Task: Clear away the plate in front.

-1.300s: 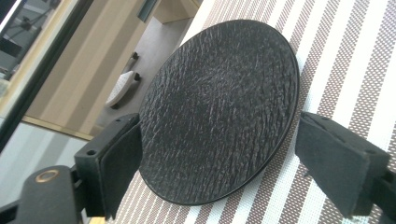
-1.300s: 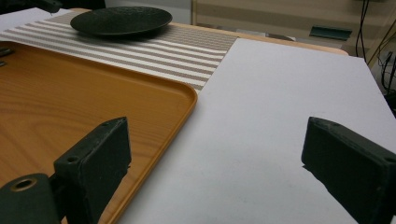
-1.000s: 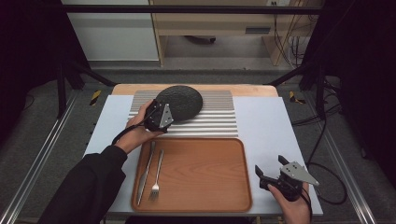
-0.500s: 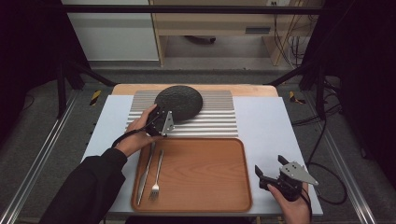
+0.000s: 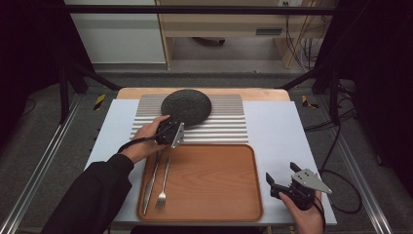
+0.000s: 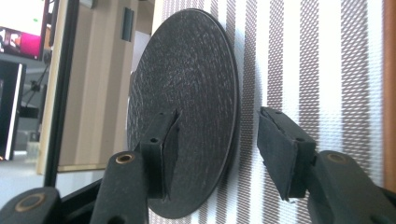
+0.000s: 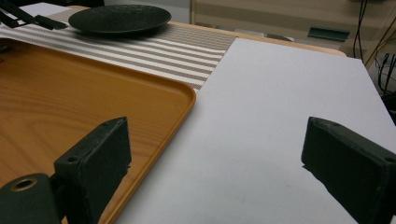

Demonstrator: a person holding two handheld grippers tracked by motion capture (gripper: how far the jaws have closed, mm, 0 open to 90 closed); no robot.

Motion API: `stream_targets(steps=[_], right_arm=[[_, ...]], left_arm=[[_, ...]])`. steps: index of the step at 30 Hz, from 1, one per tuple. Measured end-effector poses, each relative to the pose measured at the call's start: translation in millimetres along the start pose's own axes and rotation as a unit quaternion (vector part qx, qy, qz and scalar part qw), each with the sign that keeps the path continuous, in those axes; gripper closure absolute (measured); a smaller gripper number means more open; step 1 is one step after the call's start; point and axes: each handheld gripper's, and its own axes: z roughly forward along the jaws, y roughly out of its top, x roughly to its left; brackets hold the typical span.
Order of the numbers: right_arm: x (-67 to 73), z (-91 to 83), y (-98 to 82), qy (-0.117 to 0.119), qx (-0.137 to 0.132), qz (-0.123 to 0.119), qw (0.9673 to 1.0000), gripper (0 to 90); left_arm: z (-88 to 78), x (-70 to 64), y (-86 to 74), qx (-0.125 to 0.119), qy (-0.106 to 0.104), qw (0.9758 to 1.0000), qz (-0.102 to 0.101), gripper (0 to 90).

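Note:
A dark round plate [image 5: 186, 105] [image 6: 187, 84] [image 7: 119, 17] lies on the striped mat [image 5: 224, 124] at the back of the table. My left gripper [image 5: 172, 126] [image 6: 215, 126] is at the plate's near left rim, turned on its side. Its jaws have just been closing; one pad [image 6: 161, 140] lies over the plate's face, the other [image 6: 280, 149] over the mat with a gap to the rim, so no pad presses. My right gripper [image 5: 281, 171] [image 7: 215, 140] rests open over the pale table cover to the right of the tray, with nothing between its jaws.
A wooden tray [image 5: 209, 180] [image 7: 70, 93] fills the near middle, with a knife [image 5: 152, 183] and a fork [image 5: 163, 187] lying along its left side. The pale table cover [image 5: 277, 126] runs along the right. Metal rails flank the table.
The left hand has drawn back a little toward the tray's corner, and its jaws are narrower. The plate now lies flat on the mat. The right gripper has not moved.

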Motion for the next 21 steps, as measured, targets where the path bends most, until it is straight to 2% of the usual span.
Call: stream_targets(steps=[4,6,14,21], right_arm=[[-0.5,-0.5,-0.4,-0.004,0.001,0.000,1.0000,8.5],[-1.2,-1.3,-0.7,-0.006,0.001,0.001,1.0000,8.5],[-2.8,-4.4,-2.6,-0.016,0.004,0.005,0.9999,8.5],[-1.7,-7.0,-3.3,-0.020,0.005,0.004,0.9998,8.5]], left_arm=[[8.2,1.4,4.6,0.002,-0.015,0.9996,0.022,50.4],[12.6,1.3,4.9,-0.002,-0.016,0.9997,0.018,51.7],[28.0,-2.1,-8.1,0.017,-0.017,0.9997,0.005,54.5],[32.0,-3.6,-10.5,0.024,-0.005,0.9996,0.012,59.1]])
